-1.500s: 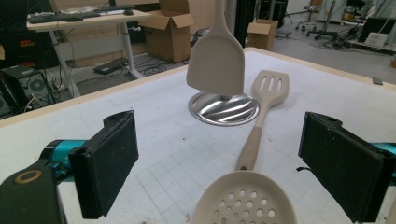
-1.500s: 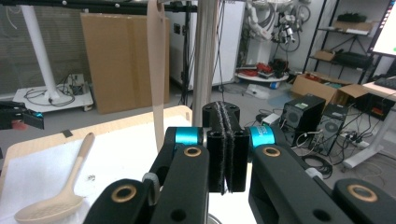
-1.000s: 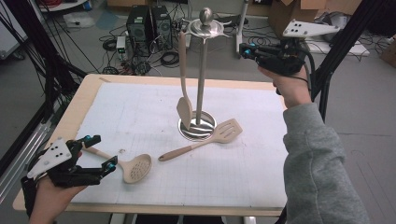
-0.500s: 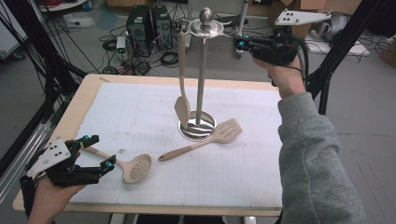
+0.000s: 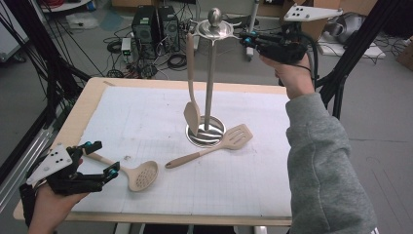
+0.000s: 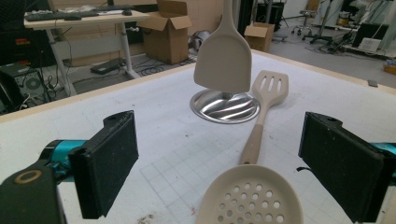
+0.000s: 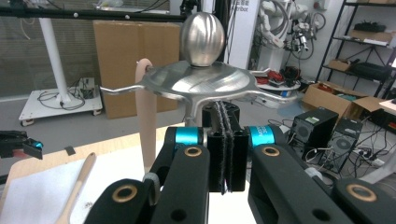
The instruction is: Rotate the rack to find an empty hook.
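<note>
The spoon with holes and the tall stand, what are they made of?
The holed spoon looks like matte beige plastic or silicone: smooth, dull, no shine. The stand looks like polished metal, likely steel: silver and mirror-bright, with reflections on its ball top.

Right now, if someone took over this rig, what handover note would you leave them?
Left tool: open, low over the table, jaws either side of the skimmer; nothing gripped.
Right tool: shut and empty, raised beside the top of the utensil stand.
Done: solid spatula hangs from the stand.
On the table: the skimmer, and the slotted spatula with its head against the stand's base.
Left, as it looks: hang both.
</note>
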### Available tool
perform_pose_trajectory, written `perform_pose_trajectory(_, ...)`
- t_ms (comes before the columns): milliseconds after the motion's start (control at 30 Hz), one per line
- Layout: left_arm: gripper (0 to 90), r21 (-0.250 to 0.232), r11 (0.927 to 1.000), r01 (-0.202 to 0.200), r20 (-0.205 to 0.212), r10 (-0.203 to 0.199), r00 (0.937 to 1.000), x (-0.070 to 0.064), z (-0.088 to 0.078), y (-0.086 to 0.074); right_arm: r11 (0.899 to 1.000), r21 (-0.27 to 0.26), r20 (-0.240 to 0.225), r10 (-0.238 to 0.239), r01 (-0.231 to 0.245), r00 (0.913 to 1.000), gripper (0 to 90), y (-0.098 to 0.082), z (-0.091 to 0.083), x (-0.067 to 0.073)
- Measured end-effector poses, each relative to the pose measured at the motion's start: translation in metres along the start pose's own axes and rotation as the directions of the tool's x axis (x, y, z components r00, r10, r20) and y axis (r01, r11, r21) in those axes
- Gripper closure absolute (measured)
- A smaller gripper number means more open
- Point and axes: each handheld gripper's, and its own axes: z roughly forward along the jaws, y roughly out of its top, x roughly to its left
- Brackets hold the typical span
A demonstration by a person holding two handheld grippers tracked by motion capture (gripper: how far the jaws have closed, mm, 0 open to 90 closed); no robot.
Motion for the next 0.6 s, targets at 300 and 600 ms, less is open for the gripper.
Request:
perform_pose_trajectory(300, 12.2, -0.002, 1.0, 0.003, -0.004, -0.003, 1.0, 0.0007, -0.0003, -0.0003, 1.0, 0.006, -0.004, -0.01, 0.01, 0.9999, 89.9, 0.003, 0.0002, 0.0038)
perform_pose_trajectory(600, 12.2, 0.009, 0.9999, 0.007, -0.001, -0.007, 1.0, 0.0018, 0.0015, -0.0027, 1.0, 0.016, -0.013, -0.022, 0.022, 0.9997, 89.8, 0.0051, -0.0004, 0.0106)
